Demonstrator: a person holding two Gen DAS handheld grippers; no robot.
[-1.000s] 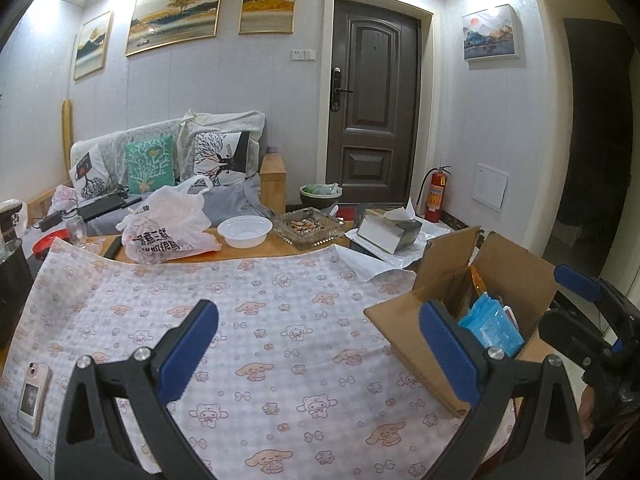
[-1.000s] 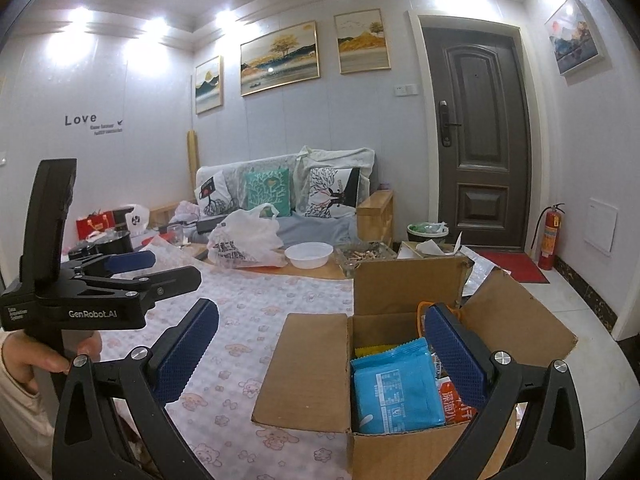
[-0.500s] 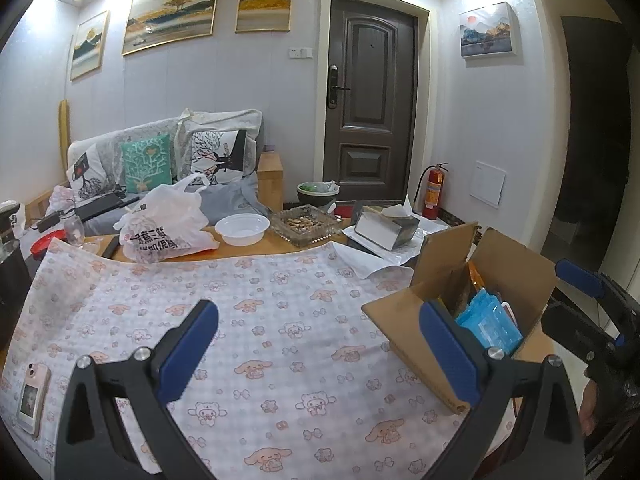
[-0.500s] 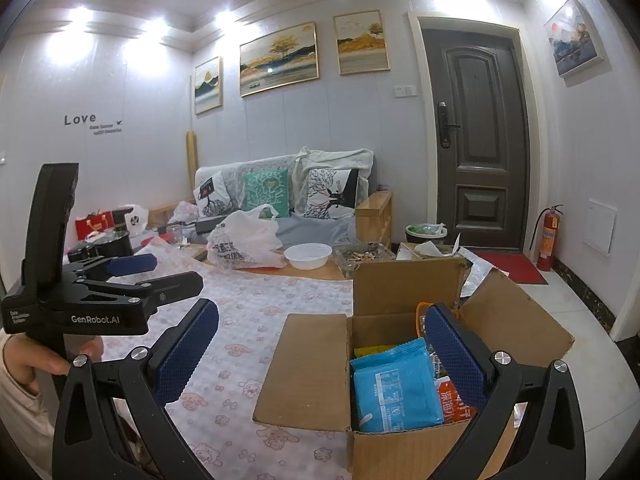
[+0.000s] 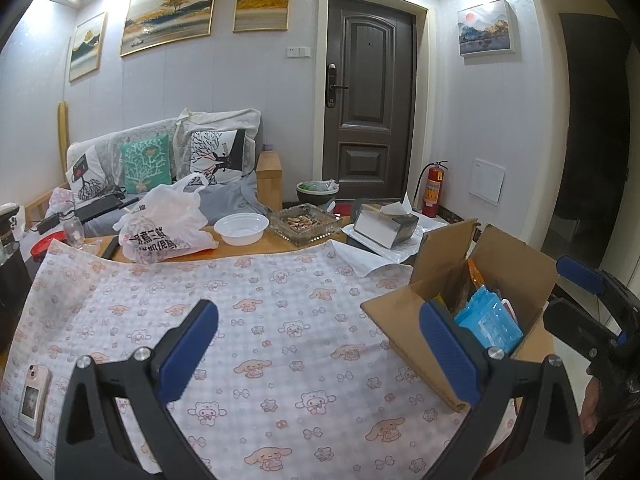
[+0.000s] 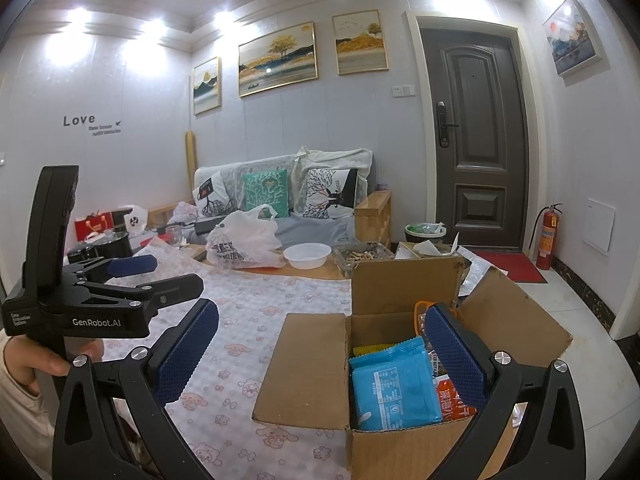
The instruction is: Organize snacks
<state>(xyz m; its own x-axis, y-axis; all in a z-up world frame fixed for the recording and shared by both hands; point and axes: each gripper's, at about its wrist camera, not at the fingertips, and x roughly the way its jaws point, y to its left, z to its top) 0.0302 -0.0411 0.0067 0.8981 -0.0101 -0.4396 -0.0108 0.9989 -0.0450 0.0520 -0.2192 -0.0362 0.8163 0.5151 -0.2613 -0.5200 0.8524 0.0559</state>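
Living-room setting: a table draped in a cartoon-print tablecloth stands in front of a sofa with patterned cushions, and a dark entrance door lies beyond.

An open cardboard box sits at the right edge of the table, all flaps folded outward. Inside it, a blue snack packet lies on top, with an orange-red packet just beside it toward the right wall of the box. More packets are stacked behind these; their type cannot be determined.

The left gripper is held above the cloth near the front edge of the table, jaws spread wide, with nothing between them. The right gripper hangs above the box, jaws equally wide apart and holding nothing; its right pad overlaps the box opening in the view, but contact cannot be confirmed. A hand grips the left gripper's handle.

Along the far edge of the table: a white plastic bag with printed text, a white plastic bowl, a glass ashtray and a tissue box. A phone lies face down at the front left corner.
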